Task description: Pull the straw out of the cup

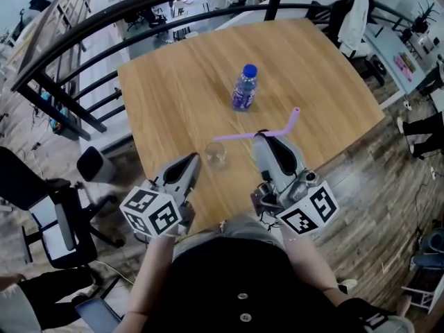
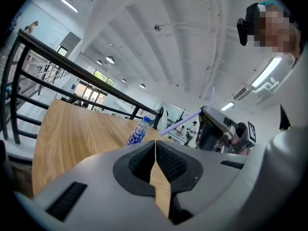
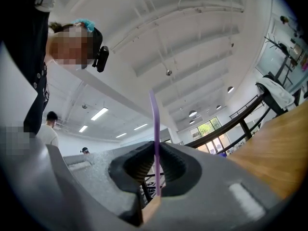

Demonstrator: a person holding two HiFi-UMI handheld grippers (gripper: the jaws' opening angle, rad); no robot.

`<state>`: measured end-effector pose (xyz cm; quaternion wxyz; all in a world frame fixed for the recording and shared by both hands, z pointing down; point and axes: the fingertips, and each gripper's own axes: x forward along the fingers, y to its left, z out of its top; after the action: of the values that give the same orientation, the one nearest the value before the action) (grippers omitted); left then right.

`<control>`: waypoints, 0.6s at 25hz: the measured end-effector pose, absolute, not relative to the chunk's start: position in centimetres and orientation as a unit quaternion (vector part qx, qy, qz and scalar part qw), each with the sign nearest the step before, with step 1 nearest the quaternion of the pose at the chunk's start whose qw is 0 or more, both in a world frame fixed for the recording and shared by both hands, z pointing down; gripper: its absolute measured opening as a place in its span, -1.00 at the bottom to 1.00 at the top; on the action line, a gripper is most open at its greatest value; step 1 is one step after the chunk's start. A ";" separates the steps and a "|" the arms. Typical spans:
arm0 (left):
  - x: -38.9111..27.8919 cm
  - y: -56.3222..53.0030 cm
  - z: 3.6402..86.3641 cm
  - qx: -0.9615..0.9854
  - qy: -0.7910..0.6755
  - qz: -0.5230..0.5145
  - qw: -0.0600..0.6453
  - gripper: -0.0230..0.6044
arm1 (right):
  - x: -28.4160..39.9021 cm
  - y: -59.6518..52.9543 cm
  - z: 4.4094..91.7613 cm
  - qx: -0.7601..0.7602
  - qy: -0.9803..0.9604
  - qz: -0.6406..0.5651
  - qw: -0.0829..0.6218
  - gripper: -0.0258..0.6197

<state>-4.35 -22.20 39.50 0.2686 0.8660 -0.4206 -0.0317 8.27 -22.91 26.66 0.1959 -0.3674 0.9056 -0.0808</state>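
Note:
A clear plastic cup (image 1: 216, 156) stands on the wooden table (image 1: 180, 89) near its front edge. My right gripper (image 1: 262, 136) is shut on a purple bendy straw (image 1: 243, 135), which it holds almost level above the table, just behind the cup. The straw's left end hangs over the cup's far side and its bent tip points up to the right. In the right gripper view the straw (image 3: 154, 129) runs up between the pinched pads. My left gripper (image 1: 193, 159) sits just left of the cup, shut (image 2: 155, 146) with nothing in it. In the left gripper view, the straw (image 2: 185, 120) shows beyond.
A blue-capped water bottle (image 1: 244, 87) stands upright mid-table, behind the cup and straw. A black railing (image 1: 83, 33) curves round the table's far and left sides. A black office chair (image 1: 48, 214) is on the floor at the left.

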 end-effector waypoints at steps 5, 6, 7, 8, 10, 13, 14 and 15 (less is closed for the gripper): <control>-4.0 -22.3 39.8 0.867 -0.416 -0.018 0.273 -0.86 | 8.6 -23.1 26.8 -0.362 0.898 -0.120 0.221 -0.82; -4.0 -22.4 39.9 0.866 -0.416 -0.017 0.276 -0.86 | 8.7 -23.1 26.9 -0.360 0.896 -0.127 0.226 -0.82; -4.0 -22.4 40.0 0.865 -0.417 -0.017 0.279 -0.86 | 8.8 -23.1 26.9 -0.359 0.895 -0.132 0.231 -0.82; -4.0 -22.4 40.0 0.864 -0.417 -0.017 0.280 -0.86 | 8.8 -23.1 27.0 -0.357 0.894 -0.138 0.234 -0.82; -4.1 -22.3 40.0 0.864 -0.419 -0.018 0.279 -0.86 | 9.0 -23.2 27.3 -0.355 0.891 -0.149 0.242 -0.82; -4.1 -22.3 39.9 0.863 -0.422 -0.023 0.277 -0.86 | 9.2 -23.4 27.8 -0.352 0.887 -0.165 0.249 -0.82; -4.1 -22.4 39.9 0.863 -0.422 -0.024 0.277 -0.86 | 9.1 -23.5 28.0 -0.349 0.888 -0.170 0.247 -0.82; -4.1 -22.4 40.0 0.862 -0.423 -0.025 0.277 -0.86 | 9.0 -23.5 28.2 -0.345 0.889 -0.176 0.244 -0.82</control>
<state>-4.10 -22.38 39.97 0.2770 0.8625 -0.4228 -0.0245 8.99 -23.52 28.25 0.2438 -0.3451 0.8891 -0.1758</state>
